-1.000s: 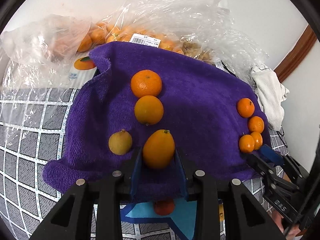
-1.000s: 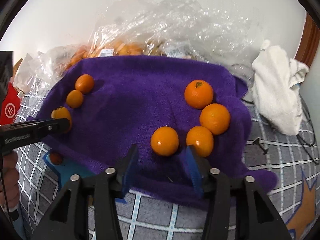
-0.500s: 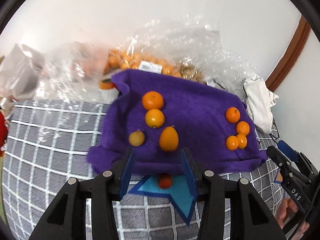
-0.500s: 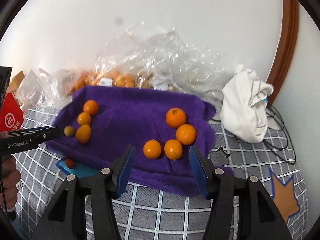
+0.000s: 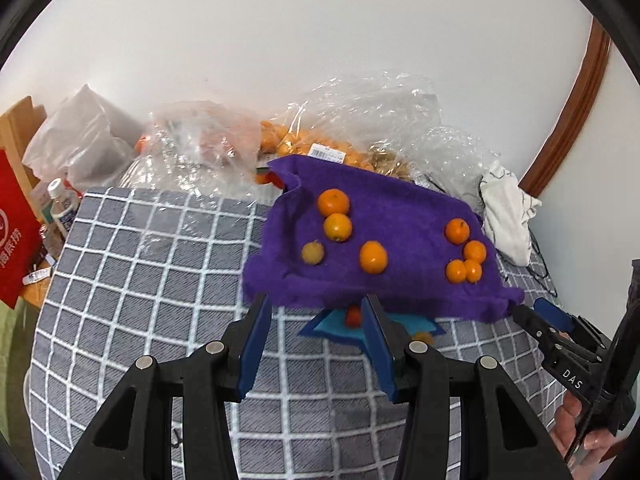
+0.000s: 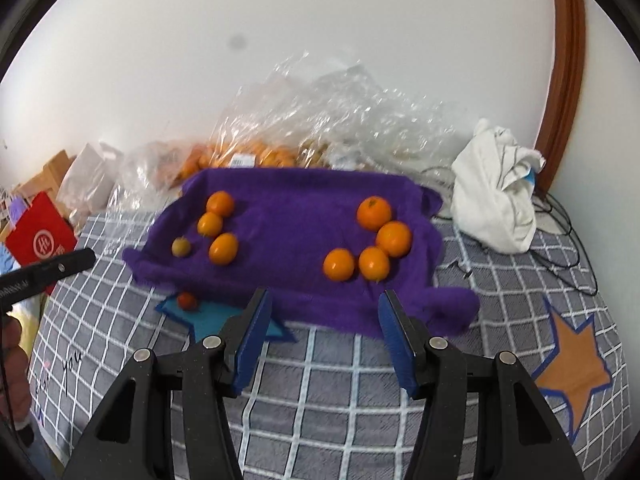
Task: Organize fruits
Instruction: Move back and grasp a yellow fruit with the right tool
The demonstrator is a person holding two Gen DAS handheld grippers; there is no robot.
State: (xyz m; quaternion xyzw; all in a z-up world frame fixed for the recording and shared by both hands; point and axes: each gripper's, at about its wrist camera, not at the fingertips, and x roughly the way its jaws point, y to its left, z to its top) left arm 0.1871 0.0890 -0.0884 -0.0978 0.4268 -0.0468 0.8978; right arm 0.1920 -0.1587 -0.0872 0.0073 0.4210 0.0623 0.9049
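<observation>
White wall stands behind a surface covered with a grey checked cloth (image 6: 340, 392), and a purple towel (image 6: 296, 232) lies on its far part. On the towel's left side are 3 orange fruits (image 6: 211, 224) and 1 small yellowish fruit (image 6: 181, 247); the nearest orange one (image 6: 223, 248) is oval, its long axis slanted toward the far right corner. On the towel's right side 4 orange fruits (image 6: 370, 240) sit in a tight group. 1 small red fruit (image 6: 187, 301) rests on a blue star patch (image 6: 216, 320) just beside the towel's near edge. Clear plastic bags (image 6: 320, 128) with more fruit and a white price label lie at the far edge. A red bag (image 6: 38, 240) at the left edge carries a round white logo. The right tongs (image 5: 538, 316) show "DAS". The left tongs (image 5: 316, 344) and right tongs are both apart, with nothing between them.
</observation>
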